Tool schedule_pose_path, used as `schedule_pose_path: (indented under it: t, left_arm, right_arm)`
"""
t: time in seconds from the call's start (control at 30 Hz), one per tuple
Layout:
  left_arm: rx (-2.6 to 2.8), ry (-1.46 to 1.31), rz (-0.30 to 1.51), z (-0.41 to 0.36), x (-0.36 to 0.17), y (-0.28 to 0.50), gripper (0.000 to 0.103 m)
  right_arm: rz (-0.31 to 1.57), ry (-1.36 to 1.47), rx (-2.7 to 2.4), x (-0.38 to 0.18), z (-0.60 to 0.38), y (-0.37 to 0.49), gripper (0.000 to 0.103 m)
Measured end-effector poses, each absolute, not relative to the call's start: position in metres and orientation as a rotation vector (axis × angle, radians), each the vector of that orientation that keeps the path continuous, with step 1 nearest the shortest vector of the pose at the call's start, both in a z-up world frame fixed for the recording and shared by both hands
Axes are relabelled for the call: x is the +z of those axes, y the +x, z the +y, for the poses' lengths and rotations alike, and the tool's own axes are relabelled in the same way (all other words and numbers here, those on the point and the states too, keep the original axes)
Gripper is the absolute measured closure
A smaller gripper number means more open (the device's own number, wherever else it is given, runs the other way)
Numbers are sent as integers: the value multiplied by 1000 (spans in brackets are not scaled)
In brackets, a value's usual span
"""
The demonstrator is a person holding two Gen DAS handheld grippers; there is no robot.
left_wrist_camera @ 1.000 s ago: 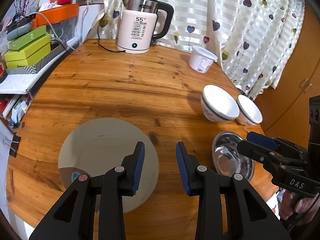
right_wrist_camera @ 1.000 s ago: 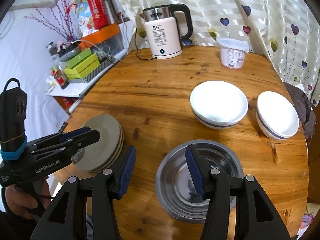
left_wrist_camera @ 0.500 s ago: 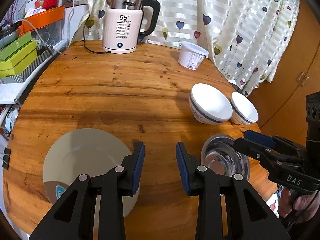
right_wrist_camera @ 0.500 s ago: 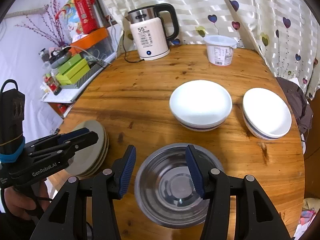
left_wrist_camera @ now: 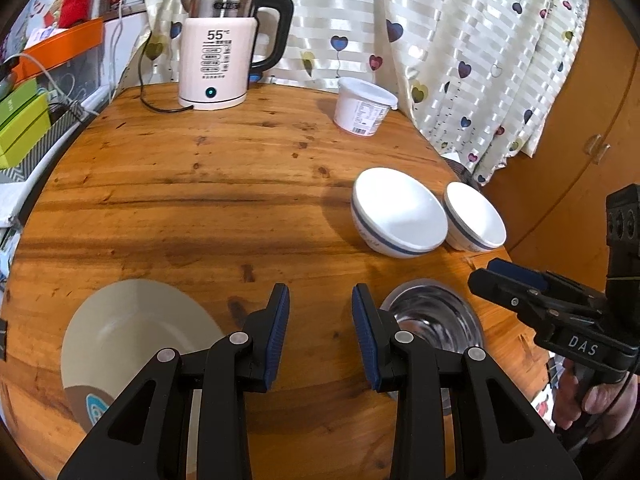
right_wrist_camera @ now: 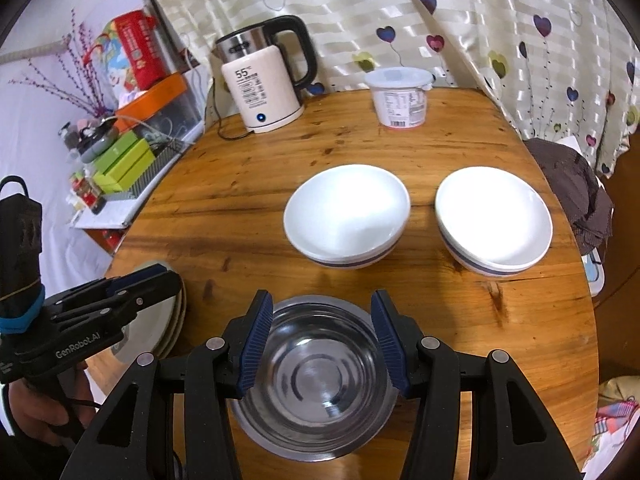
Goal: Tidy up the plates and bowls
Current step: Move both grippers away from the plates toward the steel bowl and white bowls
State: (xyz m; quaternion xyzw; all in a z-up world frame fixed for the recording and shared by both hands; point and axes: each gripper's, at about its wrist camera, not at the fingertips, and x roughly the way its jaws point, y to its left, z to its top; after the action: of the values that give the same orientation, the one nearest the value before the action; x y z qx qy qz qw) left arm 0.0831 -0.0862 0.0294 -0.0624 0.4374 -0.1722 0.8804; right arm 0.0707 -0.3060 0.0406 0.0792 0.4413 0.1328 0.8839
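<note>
Plates (left_wrist_camera: 132, 332), beige and stacked, lie at the near left edge of the round wooden table (left_wrist_camera: 208, 184); a steel bowl (right_wrist_camera: 316, 376) sits at the near right, and two white bowls with blue bands (right_wrist_camera: 347, 212) (right_wrist_camera: 494, 220) stand side by side farther back. Left gripper (left_wrist_camera: 320, 328): jaws spread, nothing between them, above bare wood between plates and steel bowl. Right gripper (right_wrist_camera: 322, 338): jaws spread, above the steel bowl, apparently not touching it. Far side: electric kettle (left_wrist_camera: 218, 52), lidded white tub (left_wrist_camera: 364, 106).
</note>
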Motion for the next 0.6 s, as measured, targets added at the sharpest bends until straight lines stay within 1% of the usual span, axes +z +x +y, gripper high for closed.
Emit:
schedule_pose_path:
  t: [0.37,0.5,0.6]
  left_arm:
    - [-384,-127,939,-102,25,100,69]
    - [-398,-131,947,-107,25,108,69]
    - [-409,-135,956,-114,25,116,69]
  right_arm:
    - [934,222,243,31,-325,78,53]
    - [936,236,237,29,-330,82,55]
    - [937,250,228,27,-334,87,59]
